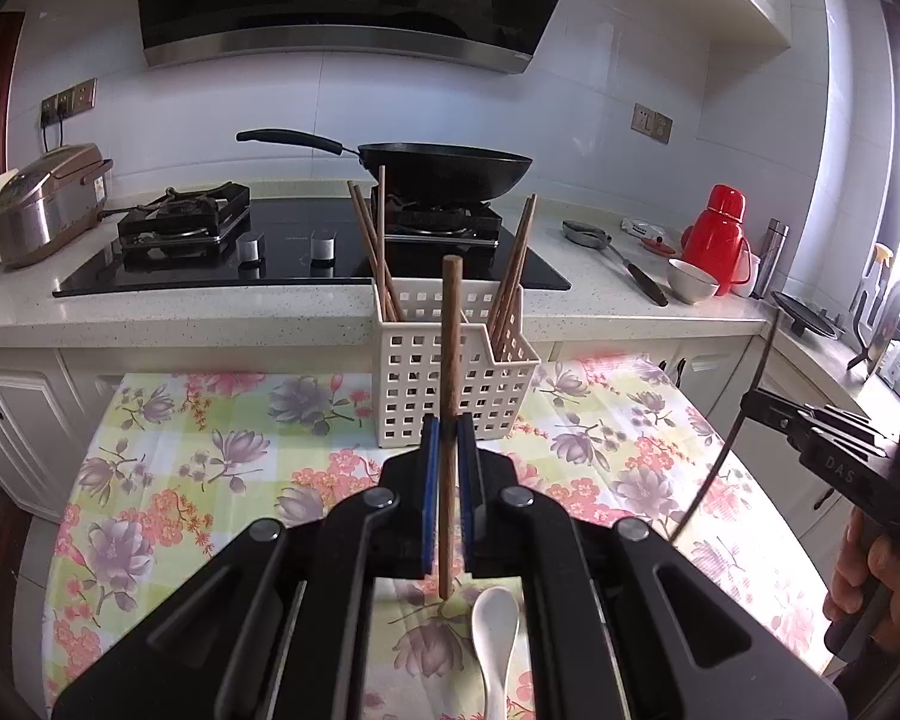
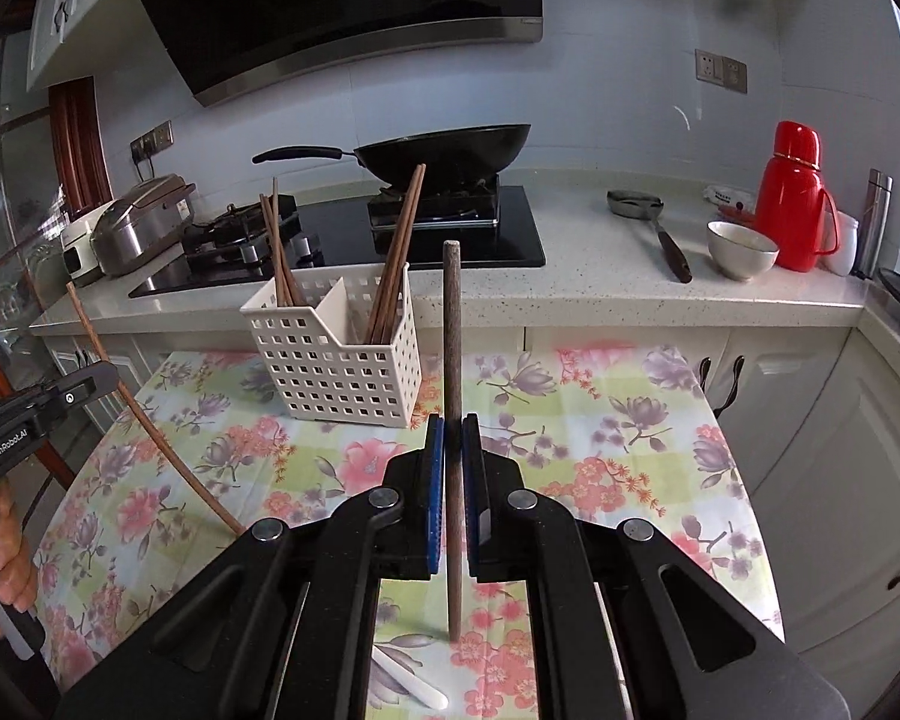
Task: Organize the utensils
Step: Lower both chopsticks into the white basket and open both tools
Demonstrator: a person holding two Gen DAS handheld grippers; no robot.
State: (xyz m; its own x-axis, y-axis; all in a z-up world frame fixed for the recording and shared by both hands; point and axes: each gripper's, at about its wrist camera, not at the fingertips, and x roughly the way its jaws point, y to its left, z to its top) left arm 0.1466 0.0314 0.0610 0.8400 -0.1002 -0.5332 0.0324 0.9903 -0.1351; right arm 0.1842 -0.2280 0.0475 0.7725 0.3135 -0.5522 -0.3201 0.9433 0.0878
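A white perforated utensil basket point(image 1: 450, 384) with two compartments stands at the far end of the floral tablecloth; it also shows in the right wrist view point(image 2: 342, 372). Several brown chopsticks point(image 1: 372, 246) stand in both compartments. My left gripper point(image 1: 448, 426) is shut on one brown chopstick point(image 1: 450, 330), held upright just in front of the basket. My right gripper point(image 2: 453, 426) is shut on another brown chopstick point(image 2: 452, 312), held upright to the right of the basket. A white spoon point(image 1: 495, 630) lies on the cloth under the left gripper; its handle shows in the right wrist view point(image 2: 411, 687).
Behind the table runs a counter point(image 1: 270, 312) with a gas hob, a black wok point(image 1: 444, 171), a rice cooker point(image 1: 48, 204), a ladle point(image 1: 618, 258), a white bowl point(image 1: 690, 279) and a red thermos point(image 1: 717, 237). White cabinets point(image 2: 840, 450) stand to the right.
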